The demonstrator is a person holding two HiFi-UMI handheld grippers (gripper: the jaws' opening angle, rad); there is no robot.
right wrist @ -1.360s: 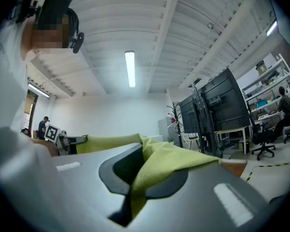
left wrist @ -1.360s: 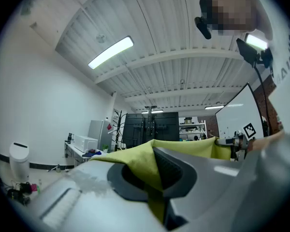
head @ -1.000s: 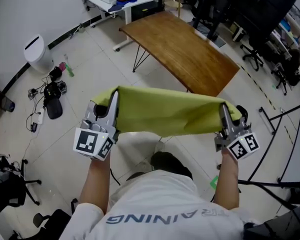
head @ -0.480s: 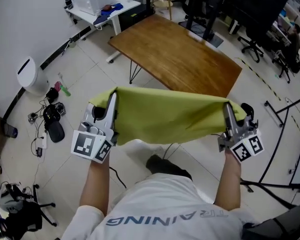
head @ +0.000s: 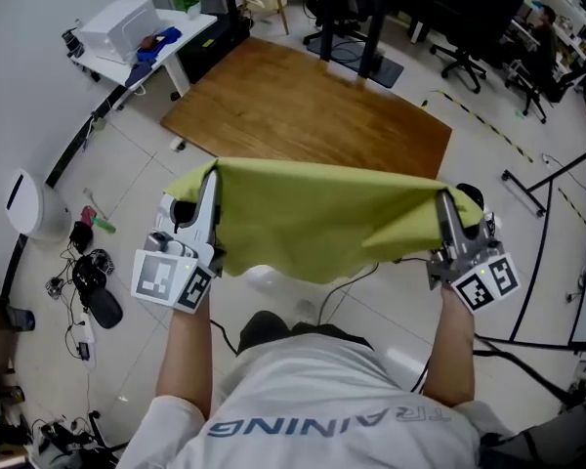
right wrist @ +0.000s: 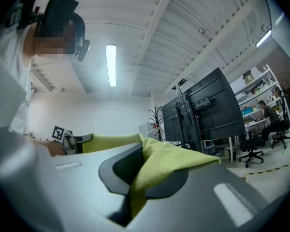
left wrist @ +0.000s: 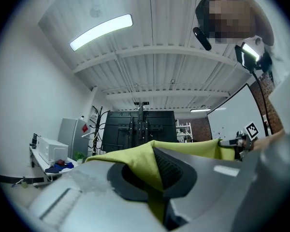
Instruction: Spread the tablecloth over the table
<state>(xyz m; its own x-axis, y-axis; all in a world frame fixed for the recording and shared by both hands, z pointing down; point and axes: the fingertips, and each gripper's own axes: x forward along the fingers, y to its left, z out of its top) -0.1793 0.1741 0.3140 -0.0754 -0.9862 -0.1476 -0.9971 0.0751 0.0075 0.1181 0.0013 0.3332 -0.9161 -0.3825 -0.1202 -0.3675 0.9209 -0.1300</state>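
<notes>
- Under the person, the floor tiles (head: 117,179) are sliding by, because the person is walking up to the bench (head: 303,106). The white bin (head: 24,203) is slipping back along the left side.
- Close in, the left gripper (head: 211,186) is still pinching one top corner of the tablecloth (head: 322,218). In the left gripper view its fingers (left wrist: 179,170) are squeezing tight on the yellow-green cloth, and a fold is poking up between them.
- The right gripper (head: 443,208) is doing the same at the other corner, with its fingers (right wrist: 118,170) biting down on the cloth.
- Between the two hands, the tablecloth is hanging in the air. It is being pulled wide but is sagging a little in the middle, and it is not lying on the bench yet.
- Past the cloth, the bench is looking bigger and is sitting straight ahead. A moment ago it was farther off and more to one side. Now more of its near edge is hiding behind the cloth.
- That is telling me the carrying part is almost done. No part of the bench is being covered yet, so I think the hands are getting ready to swing the cloth out over the wood.
- Far back, the white desk (head: 142,52) and the office chairs (head: 464,62) are standing out of the way.
</notes>
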